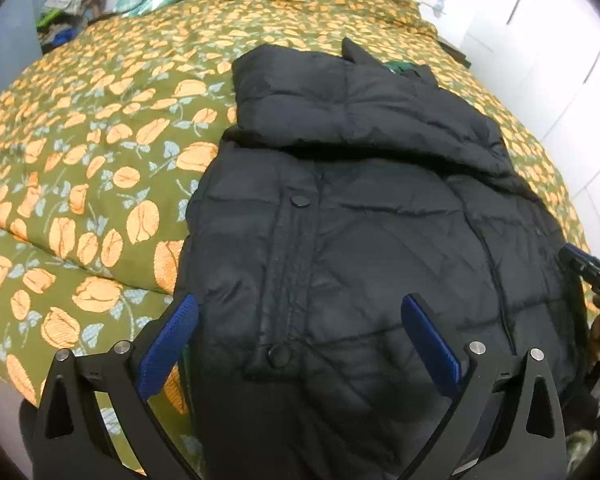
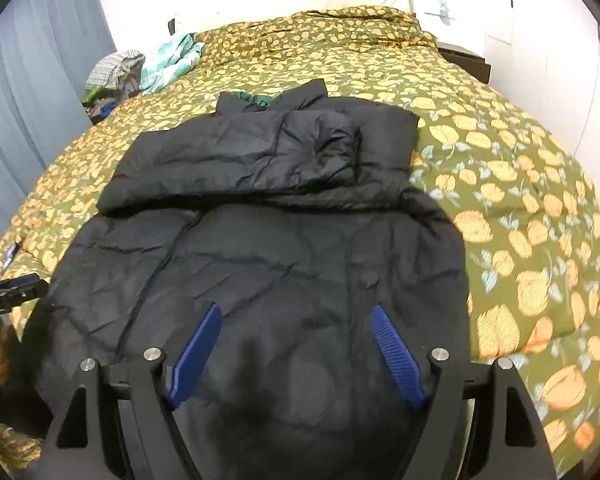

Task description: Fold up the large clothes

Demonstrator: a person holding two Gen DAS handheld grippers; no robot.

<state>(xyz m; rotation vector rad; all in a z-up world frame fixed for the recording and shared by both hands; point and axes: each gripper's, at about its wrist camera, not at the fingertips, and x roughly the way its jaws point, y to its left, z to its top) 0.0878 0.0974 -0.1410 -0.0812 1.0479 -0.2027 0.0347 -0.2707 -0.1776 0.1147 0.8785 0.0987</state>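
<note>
1. Blue fingers (image 1: 168, 344) of my left gripper (image 1: 300, 344) are spread wide and hold nothing; the black puffer jacket (image 1: 360, 220) lies between and beyond them on the floral bedspread (image 1: 80, 160).
2. My right gripper (image 2: 296, 352) hangs over the jacket's near hem, fingers likewise spread and empty.
3. Ahead of both fingertips, the sleeves look folded across the chest.
4. I judge the jacket bulky, soft and springy, its shell slippery.
5. I'd pinch the hem corners just outside each gripper, taking plenty of padding so it can't slide out.
</note>
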